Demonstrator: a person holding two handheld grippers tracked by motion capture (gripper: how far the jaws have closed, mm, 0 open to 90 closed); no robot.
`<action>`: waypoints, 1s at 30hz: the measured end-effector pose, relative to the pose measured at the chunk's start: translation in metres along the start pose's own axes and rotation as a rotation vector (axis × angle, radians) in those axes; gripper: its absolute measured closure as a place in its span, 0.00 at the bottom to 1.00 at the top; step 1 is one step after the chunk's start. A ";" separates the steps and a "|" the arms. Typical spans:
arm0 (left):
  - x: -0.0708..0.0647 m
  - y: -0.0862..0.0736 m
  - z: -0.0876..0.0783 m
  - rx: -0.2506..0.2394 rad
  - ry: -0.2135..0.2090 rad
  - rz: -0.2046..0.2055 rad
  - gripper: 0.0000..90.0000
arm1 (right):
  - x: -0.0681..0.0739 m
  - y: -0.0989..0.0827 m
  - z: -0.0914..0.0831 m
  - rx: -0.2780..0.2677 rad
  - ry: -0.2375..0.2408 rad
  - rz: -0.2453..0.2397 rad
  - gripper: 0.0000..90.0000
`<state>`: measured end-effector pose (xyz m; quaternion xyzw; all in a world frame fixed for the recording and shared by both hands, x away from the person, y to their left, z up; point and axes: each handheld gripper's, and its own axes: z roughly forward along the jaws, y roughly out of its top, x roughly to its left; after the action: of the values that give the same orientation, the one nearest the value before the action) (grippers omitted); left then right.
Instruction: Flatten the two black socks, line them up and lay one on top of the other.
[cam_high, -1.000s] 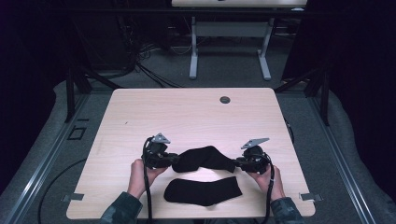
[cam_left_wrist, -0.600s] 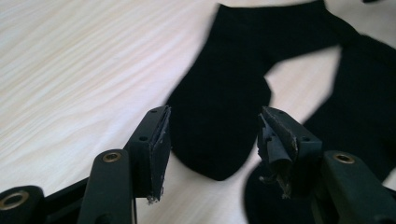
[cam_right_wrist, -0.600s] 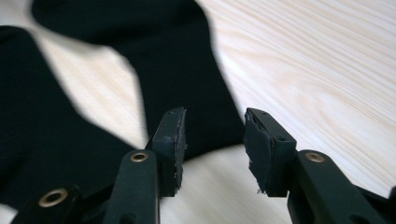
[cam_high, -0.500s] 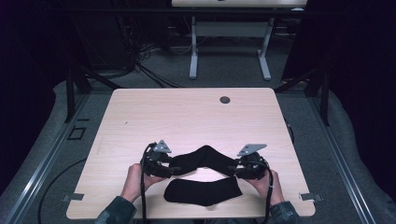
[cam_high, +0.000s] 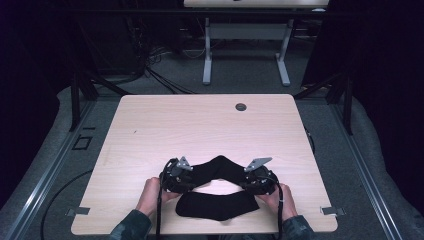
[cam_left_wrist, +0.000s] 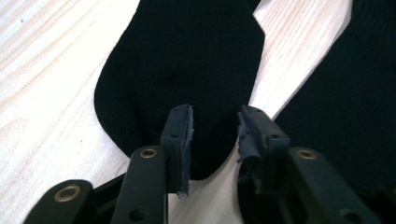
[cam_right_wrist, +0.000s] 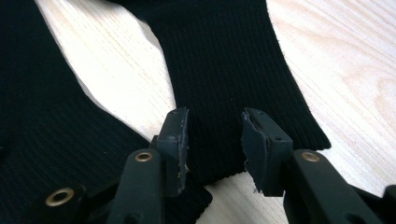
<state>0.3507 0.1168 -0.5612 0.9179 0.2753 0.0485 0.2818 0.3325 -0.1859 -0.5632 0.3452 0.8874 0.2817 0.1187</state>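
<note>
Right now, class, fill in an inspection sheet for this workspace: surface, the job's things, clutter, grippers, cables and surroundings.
Surface: light wooden table, with a small round grommet near its far edge.
Job's things: two black socks; the arched sock lies stretched between the grippers, the flat sock lies nearer the person.
Clutter: nothing seen.
Grippers: left gripper open over the arched sock's toe end, right gripper open over its cuff end; both jaws have just been closing, pads not pressing the fabric.
Cables: one trails from each gripper; more lie on the floor behind.
Surroundings: dark room, grey carpet, second table's legs behind.
</note>
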 end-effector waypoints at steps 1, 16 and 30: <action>0.000 0.000 0.000 0.001 0.005 0.004 0.74 | 0.000 0.000 0.000 0.004 -0.003 -0.012 0.68; -0.001 -0.007 -0.001 -0.033 0.065 0.027 0.96 | -0.002 -0.007 -0.002 -0.034 -0.050 -0.005 0.90; 0.000 -0.003 -0.036 -0.157 0.096 0.002 0.97 | -0.006 -0.002 -0.034 -0.164 -0.082 0.023 0.91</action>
<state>0.3406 0.1363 -0.5331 0.8898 0.2831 0.1140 0.3393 0.3215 -0.2055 -0.5363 0.3556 0.8517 0.3404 0.1795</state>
